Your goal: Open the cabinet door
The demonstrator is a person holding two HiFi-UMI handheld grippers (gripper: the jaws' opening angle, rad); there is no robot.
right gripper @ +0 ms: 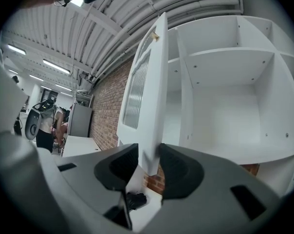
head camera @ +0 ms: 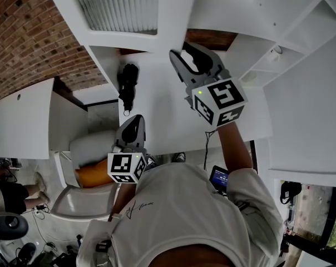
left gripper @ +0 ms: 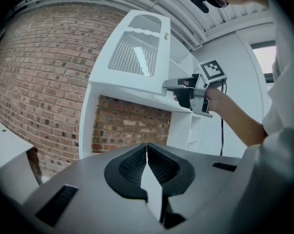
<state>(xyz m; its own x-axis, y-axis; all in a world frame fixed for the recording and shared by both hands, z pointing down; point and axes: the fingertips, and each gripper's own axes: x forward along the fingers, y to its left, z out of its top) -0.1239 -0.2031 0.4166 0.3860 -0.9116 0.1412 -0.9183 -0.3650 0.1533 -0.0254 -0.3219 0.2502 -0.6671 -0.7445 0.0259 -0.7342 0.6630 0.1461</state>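
The white cabinet door [right gripper: 147, 91] has a ribbed glass panel and stands swung out from the cabinet, edge-on in the right gripper view. My right gripper [right gripper: 149, 162] is shut on the door's lower corner, one pad against each face. In the left gripper view the same grip shows from the side, with the right gripper [left gripper: 169, 85] at the bottom edge of the door [left gripper: 137, 52]. From the head view the right gripper [head camera: 184, 57] reaches up to the door [head camera: 115, 4]. My left gripper [left gripper: 147, 152] is shut with nothing in it and hangs lower [head camera: 136, 121], apart from the door.
Bare white shelves [right gripper: 225, 96] show behind the open door. A brick wall [left gripper: 45, 72] stands behind the cabinet. A black object [head camera: 128, 82] lies on the white counter [head camera: 157, 110]. A white desk [head camera: 20, 115] and a chair with an orange cushion [head camera: 93, 174] stand at left.
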